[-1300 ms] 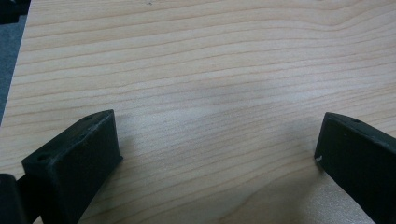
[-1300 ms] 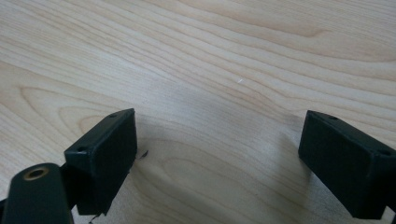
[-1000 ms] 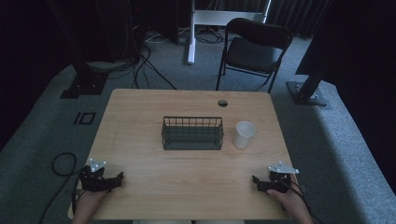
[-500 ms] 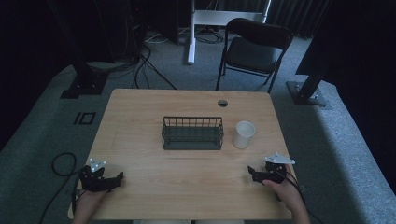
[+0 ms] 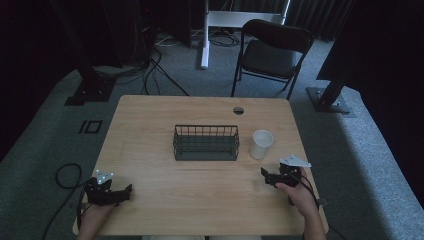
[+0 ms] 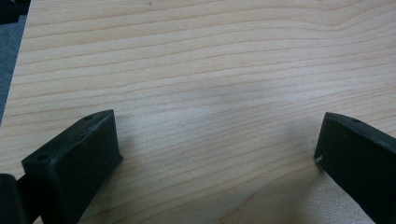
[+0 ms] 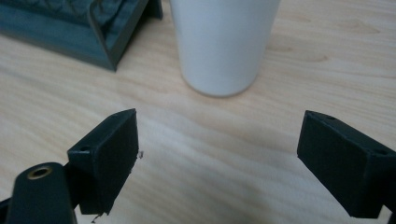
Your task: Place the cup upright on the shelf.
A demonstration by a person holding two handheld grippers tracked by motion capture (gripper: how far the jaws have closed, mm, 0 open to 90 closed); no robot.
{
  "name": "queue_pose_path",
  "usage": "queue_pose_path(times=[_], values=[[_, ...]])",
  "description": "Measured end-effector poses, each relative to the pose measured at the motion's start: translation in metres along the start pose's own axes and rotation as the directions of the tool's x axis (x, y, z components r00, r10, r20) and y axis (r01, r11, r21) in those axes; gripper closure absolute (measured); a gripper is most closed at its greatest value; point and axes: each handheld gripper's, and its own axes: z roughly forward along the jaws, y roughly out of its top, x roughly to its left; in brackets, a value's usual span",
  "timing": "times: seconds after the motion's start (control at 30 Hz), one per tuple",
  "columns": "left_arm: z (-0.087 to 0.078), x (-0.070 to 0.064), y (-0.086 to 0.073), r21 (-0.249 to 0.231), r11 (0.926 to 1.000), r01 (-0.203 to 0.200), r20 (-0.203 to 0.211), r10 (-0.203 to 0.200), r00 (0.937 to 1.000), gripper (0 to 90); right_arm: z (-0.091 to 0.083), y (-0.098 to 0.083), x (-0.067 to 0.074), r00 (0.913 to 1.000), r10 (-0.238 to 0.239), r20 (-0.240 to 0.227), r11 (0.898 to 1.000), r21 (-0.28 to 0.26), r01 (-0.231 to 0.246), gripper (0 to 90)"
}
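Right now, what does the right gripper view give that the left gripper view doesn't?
Right gripper view: the white cup standing upright straight ahead of its open jaws, with a corner of the dark wire basket at upper left, apart from the cup.

Left gripper view: bare wood grain between its open jaws, plus a strip of grey floor past the table edge at left.

Both: the wooden table close below, and two black jaws spread wide, holding nothing.

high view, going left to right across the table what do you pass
left gripper → wire basket → white cup → right gripper
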Motion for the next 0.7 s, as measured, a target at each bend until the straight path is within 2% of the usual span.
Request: queue_pose_path(times=[0.7], values=[[0.000, 0.000, 0.000, 0.000, 1.0000, 0.000, 0.001, 0.000, 1.0000, 0.1, 0.018, 0.030, 0.000, 0.9993, 0.025, 0.026, 0.998, -0.064, -0.023, 12.9]])
